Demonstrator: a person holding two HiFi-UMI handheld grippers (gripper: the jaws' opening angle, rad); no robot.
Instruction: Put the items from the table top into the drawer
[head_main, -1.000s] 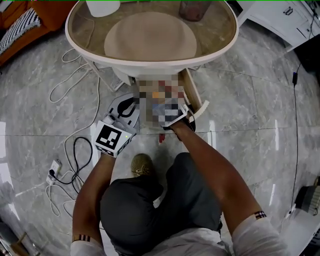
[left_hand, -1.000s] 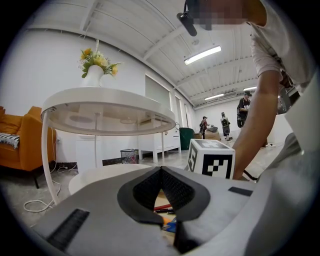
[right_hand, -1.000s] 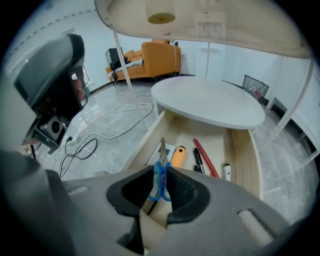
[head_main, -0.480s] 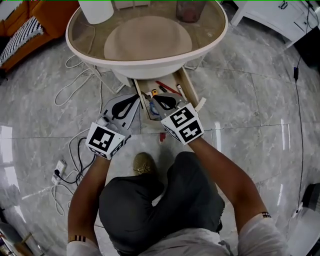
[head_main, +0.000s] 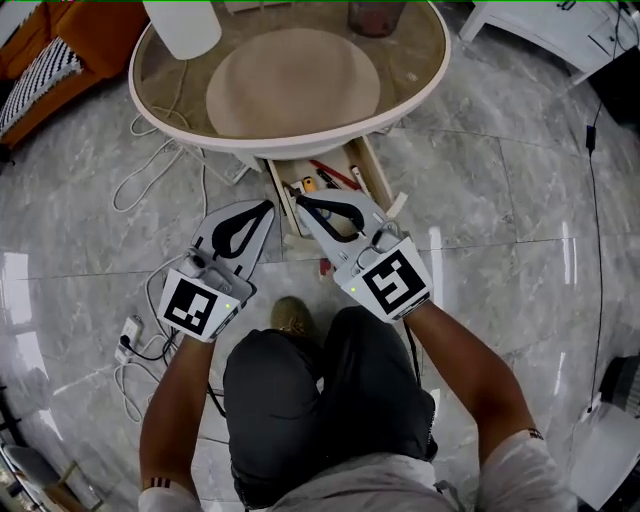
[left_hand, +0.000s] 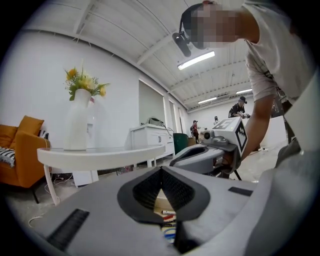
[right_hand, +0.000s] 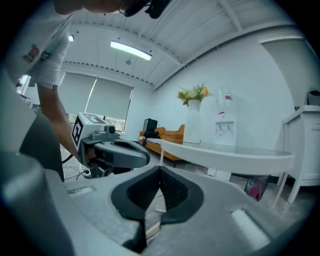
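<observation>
- The left gripper (head_main: 268, 206) is clenched on nothing. In the left gripper view its two dark pads (left_hand: 146, 189) meet at the tip, and only a sliver of drawer contents shows through the opening behind them.
- The right gripper (head_main: 300, 201) is likewise clamped together and empty. Its tip lies just beside the left one's, with the two bodies splaying back toward the person in a V.
- The open drawer (head_main: 378, 178) sits just ahead of and below both tips, sticking out from under the round table (head_main: 290, 146).
- Inside it, beyond the right gripper's tip, lie a red pen (head_main: 335, 173) and a white marker (head_main: 358, 181). A small orange piece (head_main: 309, 184) shows right by that tip, and the things further in cannot be made out.
- Well beyond the claws, on the table top, a white vase (head_main: 183, 25) stands ahead and to the left of the left gripper — yellow flowers (left_hand: 84, 82) in it.
- A reddish container (head_main: 377, 17) stands on the table top, ahead of the right gripper.
- Left of the left gripper, loose cables (head_main: 150, 170) trail over the marble floor (head_main: 500, 200).
</observation>
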